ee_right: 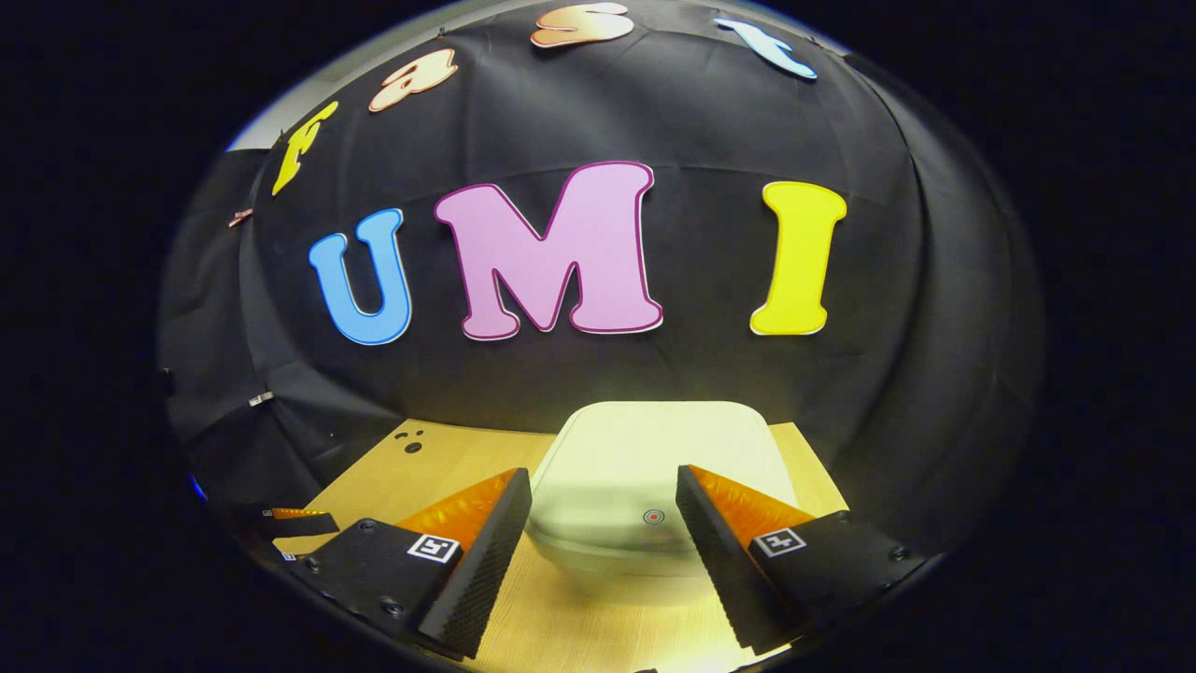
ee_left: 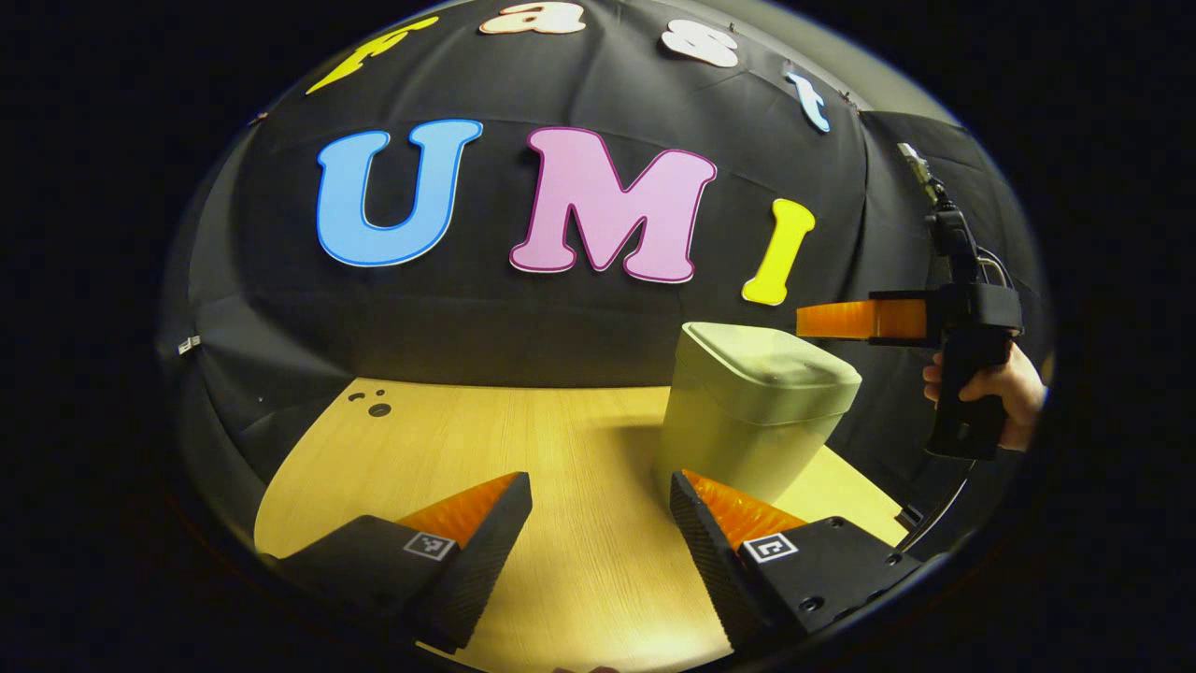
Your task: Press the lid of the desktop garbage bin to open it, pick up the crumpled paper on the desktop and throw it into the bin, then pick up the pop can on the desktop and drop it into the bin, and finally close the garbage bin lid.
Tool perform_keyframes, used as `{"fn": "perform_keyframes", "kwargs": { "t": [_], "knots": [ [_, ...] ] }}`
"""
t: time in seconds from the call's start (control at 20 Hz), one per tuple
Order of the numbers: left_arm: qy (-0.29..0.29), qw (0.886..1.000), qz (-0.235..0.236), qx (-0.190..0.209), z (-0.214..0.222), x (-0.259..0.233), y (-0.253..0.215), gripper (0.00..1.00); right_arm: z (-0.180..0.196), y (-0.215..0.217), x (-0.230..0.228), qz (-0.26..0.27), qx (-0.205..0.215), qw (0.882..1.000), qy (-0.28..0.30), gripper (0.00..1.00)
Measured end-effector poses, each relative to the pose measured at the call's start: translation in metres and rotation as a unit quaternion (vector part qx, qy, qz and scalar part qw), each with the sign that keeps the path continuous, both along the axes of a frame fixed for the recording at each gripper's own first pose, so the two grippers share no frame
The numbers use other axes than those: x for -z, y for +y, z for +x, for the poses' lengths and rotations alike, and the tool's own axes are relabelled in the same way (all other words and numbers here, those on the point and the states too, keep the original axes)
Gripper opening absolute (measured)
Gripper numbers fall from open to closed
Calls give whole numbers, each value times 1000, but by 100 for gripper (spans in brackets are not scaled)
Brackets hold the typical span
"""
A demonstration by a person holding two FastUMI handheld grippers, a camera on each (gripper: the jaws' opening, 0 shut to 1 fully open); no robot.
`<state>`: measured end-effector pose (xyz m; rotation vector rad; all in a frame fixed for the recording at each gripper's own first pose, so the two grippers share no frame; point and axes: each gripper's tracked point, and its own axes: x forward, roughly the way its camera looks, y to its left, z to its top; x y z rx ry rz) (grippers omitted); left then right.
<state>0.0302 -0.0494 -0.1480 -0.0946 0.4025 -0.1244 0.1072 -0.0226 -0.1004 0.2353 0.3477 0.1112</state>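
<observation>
1. Your left gripper (ee_left: 600,495) sits low over the wooden surface (ee_left: 561,439), its jaws spread wide with bare wood between them and nothing pinched.
2. To the far left of that surface, near its back edge, you can see a few small dark holes (ee_left: 374,404) in the wood.
3. Moving right in the left gripper view, the garbage bin (ee_left: 747,411) stands upright on the surface just beyond your left gripper's right-hand finger, with its lid (ee_left: 771,360) down flat.
4. Further right in the same view, your right gripper (ee_left: 855,320) hovers level just above the lid's right edge, with your hand (ee_left: 990,393) wrapped around its handle; from this side angle you cannot tell how far its fingers stand apart.
5. In the right gripper view, at the far left edge, a tip of your left gripper (ee_right: 294,519) shows low over the surface (ee_right: 448,458).
6. In the middle of that view, your right gripper (ee_right: 603,491) has its jaws spread apart and holds nothing; the bin's closed lid (ee_right: 654,449) lies directly below and ahead between the two fingers, with a small round red mark (ee_right: 653,516) near its front edge.
</observation>
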Motion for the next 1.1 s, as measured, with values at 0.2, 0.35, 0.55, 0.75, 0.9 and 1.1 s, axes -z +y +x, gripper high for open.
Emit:
{"fn": "perform_keyframes", "kwargs": {
  "t": [0.2, 0.35, 0.55, 0.75, 0.9, 1.1],
  "knots": [
    [-1, 1000, -1, -1, -1, -2, -1, 96, -28, 14, -6, -21, -23, 999, -17, 98],
    [-6, 1000, 4, 0, 0, -7, 1, 96, -42, 24, -3, -30, -36, 999, -20, 98],
    [-13, 1000, 9, 1, 1, -13, 0, 96, -57, 31, 4, -22, -38, 999, -18, 98],
    [-20, 1000, 15, 1, 0, -18, 1, 96, -67, 29, 13, -21, -31, 999, -13, 98],
    [-22, 1000, 18, 0, -1, -19, 2, 96, -75, 29, 24, -22, -30, 999, -4, 98],
    [-22, 1000, 19, -2, -3, -18, 4, 96, -84, 33, 41, -29, -34, 999, 13, 98]
  ]
}}
